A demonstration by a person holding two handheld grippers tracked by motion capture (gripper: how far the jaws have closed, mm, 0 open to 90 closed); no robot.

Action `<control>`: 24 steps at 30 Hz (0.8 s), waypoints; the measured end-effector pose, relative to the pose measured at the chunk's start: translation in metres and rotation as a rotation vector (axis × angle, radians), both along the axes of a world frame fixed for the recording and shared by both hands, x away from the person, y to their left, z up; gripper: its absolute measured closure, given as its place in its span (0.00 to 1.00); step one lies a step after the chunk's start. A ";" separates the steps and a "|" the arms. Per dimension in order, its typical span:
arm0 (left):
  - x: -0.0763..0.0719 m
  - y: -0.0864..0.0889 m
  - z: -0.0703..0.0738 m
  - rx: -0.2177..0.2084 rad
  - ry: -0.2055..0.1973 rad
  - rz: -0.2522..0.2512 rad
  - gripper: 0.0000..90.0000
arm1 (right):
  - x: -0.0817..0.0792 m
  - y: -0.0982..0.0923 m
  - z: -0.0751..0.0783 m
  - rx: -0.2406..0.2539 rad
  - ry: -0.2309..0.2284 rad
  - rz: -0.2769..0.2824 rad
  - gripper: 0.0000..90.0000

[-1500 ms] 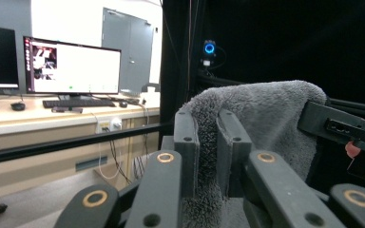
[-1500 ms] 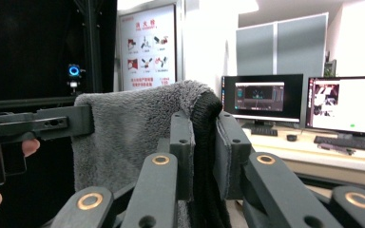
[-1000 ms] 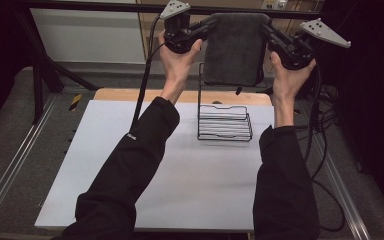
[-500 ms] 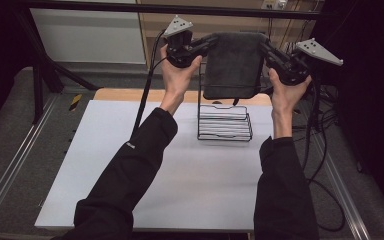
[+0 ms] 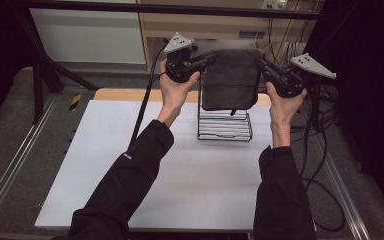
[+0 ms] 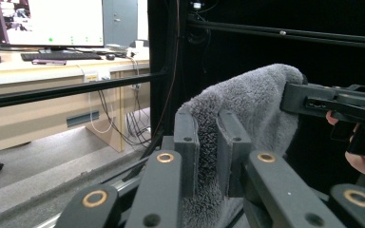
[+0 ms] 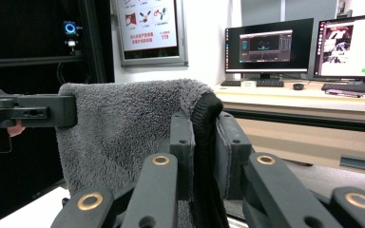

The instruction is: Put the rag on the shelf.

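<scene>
Between the black jaws of the left gripper [image 6: 208,156] a top corner of the grey towel [image 5: 230,80] is pinched tight, pile bulging on both sides of the pads. The right gripper [image 7: 203,156] is clamped the same way on the opposite top corner, where a dark hemmed edge runs down between its jaws. From those two corners the towel's top edge stretches level, running left to right between the hands, and the rest hangs as a doubled, flat panel. It is held in the air above the far edge of the tabletop [image 5: 130,190], toward the far right corner. Its lower edge hangs just above the wire rack [image 5: 225,125], which stands on the tabletop directly below; whether the towel brushes the rack's upright wire I cannot tell. Both hands sit equally near, one at each end, so I judge any lowering onto the rack would be straight down with the edge kept level.
</scene>
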State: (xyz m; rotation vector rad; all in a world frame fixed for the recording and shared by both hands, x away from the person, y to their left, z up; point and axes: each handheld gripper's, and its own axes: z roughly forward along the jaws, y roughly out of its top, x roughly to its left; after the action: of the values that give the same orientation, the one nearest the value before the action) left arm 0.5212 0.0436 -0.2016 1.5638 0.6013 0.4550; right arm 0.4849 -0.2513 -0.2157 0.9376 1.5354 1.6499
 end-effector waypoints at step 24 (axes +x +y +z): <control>-0.027 0.001 -0.016 0.059 0.045 -0.062 0.88 | -0.029 -0.007 -0.019 -0.046 0.041 0.045 0.89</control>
State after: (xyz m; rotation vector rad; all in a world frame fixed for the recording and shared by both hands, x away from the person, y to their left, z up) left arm 0.4943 0.0444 -0.2172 1.6479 0.5769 0.3945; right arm 0.4559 -0.2585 -0.2343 0.9241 1.6255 1.6288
